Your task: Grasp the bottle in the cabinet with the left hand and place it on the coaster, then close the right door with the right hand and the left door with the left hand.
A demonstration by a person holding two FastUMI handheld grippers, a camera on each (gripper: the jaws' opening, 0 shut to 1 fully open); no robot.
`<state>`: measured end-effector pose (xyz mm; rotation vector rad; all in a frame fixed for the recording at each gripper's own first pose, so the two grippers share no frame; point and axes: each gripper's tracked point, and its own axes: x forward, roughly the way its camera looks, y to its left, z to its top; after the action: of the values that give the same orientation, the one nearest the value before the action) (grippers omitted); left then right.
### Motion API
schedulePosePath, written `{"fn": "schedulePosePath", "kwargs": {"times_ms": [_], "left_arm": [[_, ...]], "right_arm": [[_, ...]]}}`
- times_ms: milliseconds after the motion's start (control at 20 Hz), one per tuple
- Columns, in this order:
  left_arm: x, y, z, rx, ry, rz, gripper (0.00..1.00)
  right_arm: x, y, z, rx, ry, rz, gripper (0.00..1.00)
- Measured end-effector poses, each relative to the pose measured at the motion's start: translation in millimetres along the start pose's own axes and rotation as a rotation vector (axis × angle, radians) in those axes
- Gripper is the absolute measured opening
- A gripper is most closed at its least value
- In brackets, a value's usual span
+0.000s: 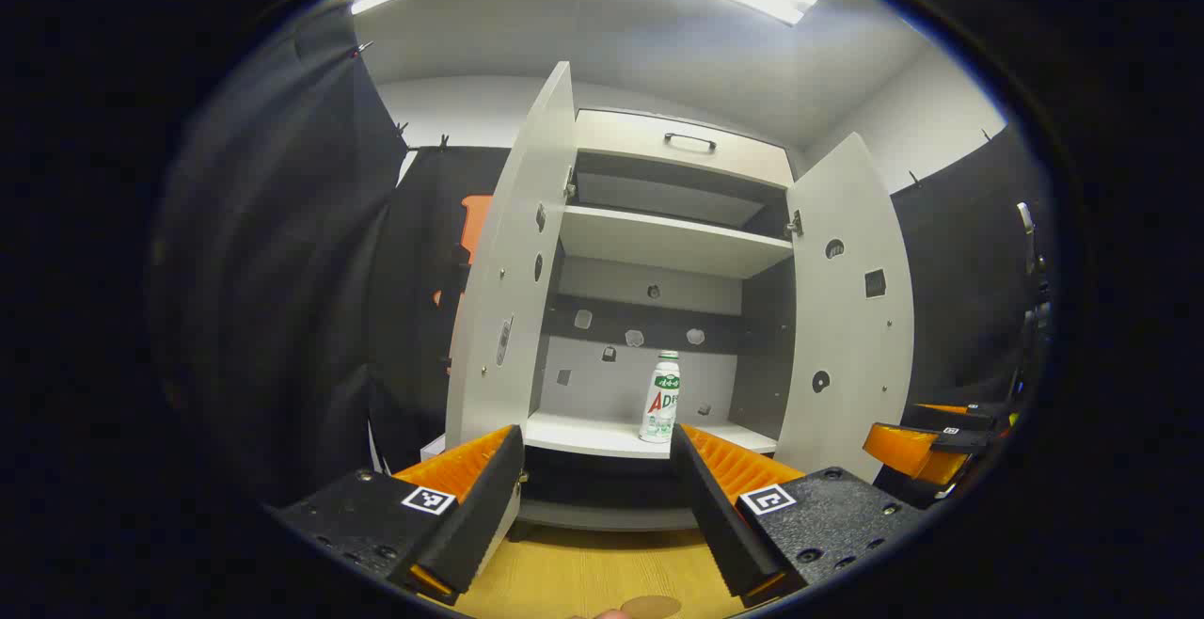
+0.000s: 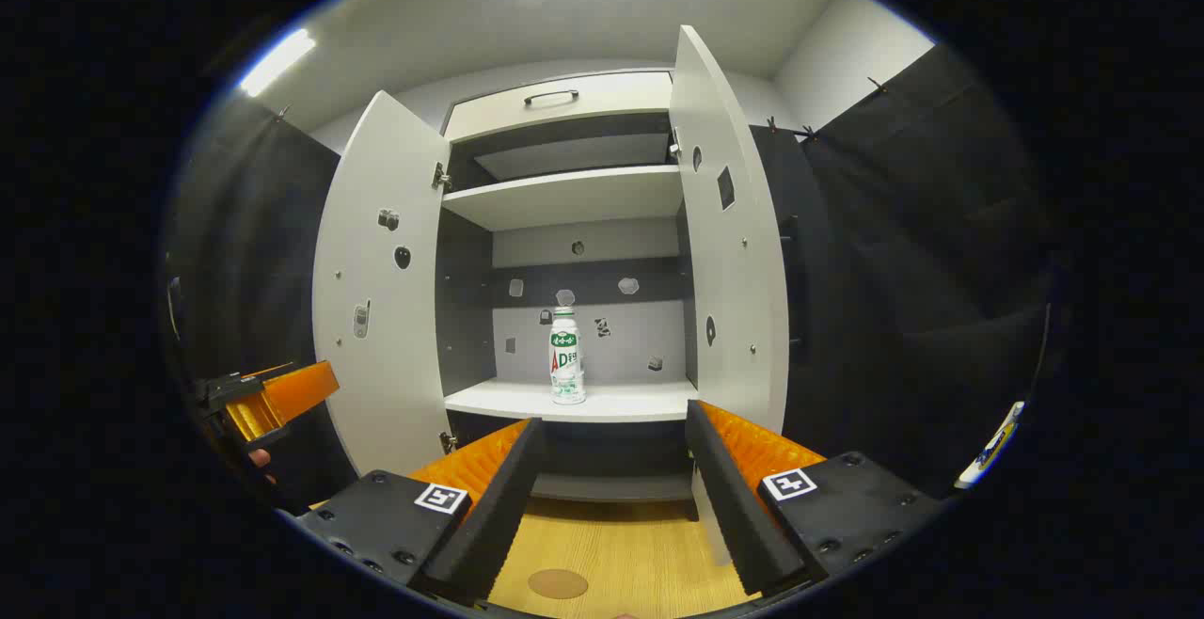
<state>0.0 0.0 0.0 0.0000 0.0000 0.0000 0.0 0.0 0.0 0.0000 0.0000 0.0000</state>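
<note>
Ahead, the bottle stands upright on the cabinet shelf, slightly right of the empty, spread left gripper; right gripper likewise gapes.

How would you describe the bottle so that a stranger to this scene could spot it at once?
Find the white cabinet with both doors open. On its lower shelf stands one small white bottle, upright, near the middle. It is the sole loose thing inside; the coaster lies flat on the wooden table below.
</note>
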Motion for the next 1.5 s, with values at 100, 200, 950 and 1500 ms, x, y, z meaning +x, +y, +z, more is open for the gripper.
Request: {"fn": "schedulePosePath", "kwargs": {"times_ms": [100,200,950,1500], "left_arm": [[-0.7,0.7,-2.4,0.0,0.006,0.004,0.95],[-0.6,0.2,-5.0,-0.004,0.012,0.003,0.95],[5.0,-3.7,-5.0,0.02,0.009,-0.008,0.95],[58.9,-39.0,-11.2,-0.012,0.021,0.02,0.98]], "right_arm": [[0.5,0.0,-1.4,0.004,0.006,0.001,0.98],[2.3,-0.8,-1.8,0.011,0.008,0.003,0.98],[7.6,-3.1,-5.3,0.021,0.012,-0.001,0.98],[43.0,-22.1,-0.1,0.051,0.003,0.1,0.98]]}}
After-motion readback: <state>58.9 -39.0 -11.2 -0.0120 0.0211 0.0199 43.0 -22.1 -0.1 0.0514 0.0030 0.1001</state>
